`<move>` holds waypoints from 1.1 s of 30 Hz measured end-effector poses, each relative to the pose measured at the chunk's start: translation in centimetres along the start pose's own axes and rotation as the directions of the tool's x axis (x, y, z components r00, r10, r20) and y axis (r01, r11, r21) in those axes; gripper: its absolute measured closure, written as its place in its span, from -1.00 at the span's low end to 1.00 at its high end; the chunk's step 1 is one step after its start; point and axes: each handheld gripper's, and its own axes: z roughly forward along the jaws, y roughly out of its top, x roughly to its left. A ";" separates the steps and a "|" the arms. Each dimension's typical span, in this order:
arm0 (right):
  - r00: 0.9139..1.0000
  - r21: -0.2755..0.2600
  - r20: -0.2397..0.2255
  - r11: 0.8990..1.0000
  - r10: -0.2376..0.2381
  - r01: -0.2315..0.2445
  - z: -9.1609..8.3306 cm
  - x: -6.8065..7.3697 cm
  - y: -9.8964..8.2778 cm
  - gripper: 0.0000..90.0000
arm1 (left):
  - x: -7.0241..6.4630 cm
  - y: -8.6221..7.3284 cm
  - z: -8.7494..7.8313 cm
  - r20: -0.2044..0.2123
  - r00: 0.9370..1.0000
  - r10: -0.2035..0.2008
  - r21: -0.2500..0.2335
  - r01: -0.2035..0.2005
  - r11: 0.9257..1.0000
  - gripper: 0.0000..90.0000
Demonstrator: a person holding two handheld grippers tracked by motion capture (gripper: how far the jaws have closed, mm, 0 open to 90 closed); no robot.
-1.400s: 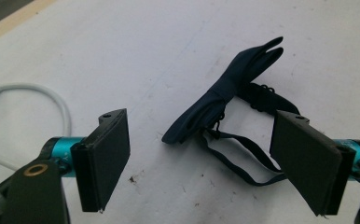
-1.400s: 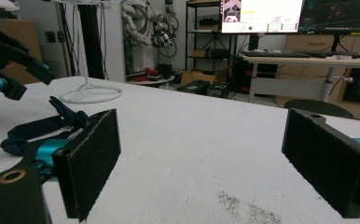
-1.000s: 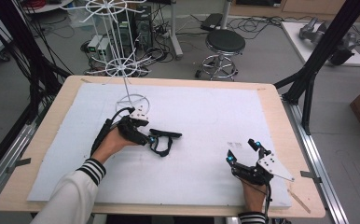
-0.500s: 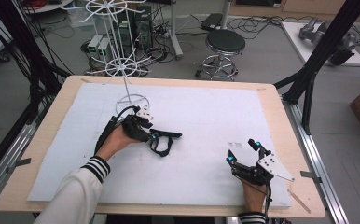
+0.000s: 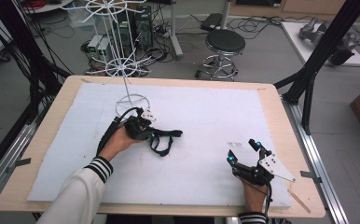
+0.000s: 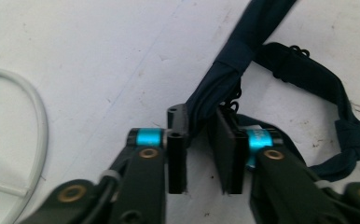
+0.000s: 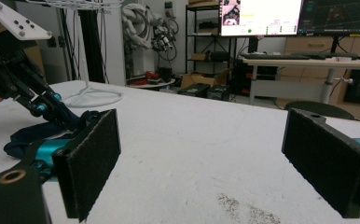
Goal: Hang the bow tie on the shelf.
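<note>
The strap (image 6: 243, 56) is dark navy woven cloth, matt, with stitched folds and a small metal chain link. The left gripper (image 6: 200, 140) has matt black plastic jaws, glossy blue anodised collars and brass-coloured pivots. The right gripper (image 7: 206, 158) carries rough, felt-like black pads. The table (image 5: 38, 140) is pale wood under a white, matt, slightly scuffed sheet (image 5: 215, 116). The stand (image 5: 122, 70) is white-coated wire.

Left gripper (image 5: 157, 136) jaws just closing; right gripper (image 5: 243, 151) spread wide.
</note>
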 end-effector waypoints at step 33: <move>1.000 -0.003 0.001 1.000 -0.005 0.005 0.0 0.0 0.0 -0.76 | -0.3 -0.8 -2.8 -0.003 1.000 -0.031 -0.188 0.030 0.982 0.94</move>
